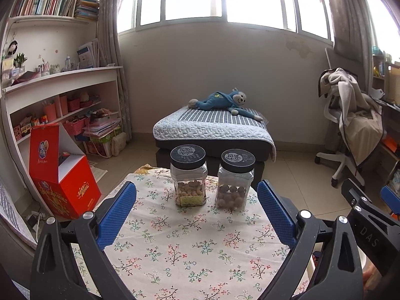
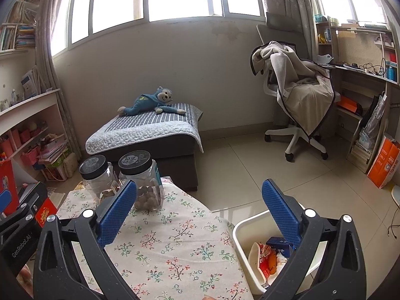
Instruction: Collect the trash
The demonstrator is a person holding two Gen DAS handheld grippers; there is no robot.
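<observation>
Both tools, left tool (image 1: 197, 207) and right tool (image 2: 199, 208), gaped wide and empty; the table (image 1: 190, 255) looked cleared, wrappers (image 2: 268, 260) binned, so withdraw clear of the jars (image 1: 188, 177).

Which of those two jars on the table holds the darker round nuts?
Find the table with the floral cloth; two black-lidded clear jars stand at its far edge. It is the right-hand jar, nearer the office chair, while its neighbour holds paler nuts.
</observation>
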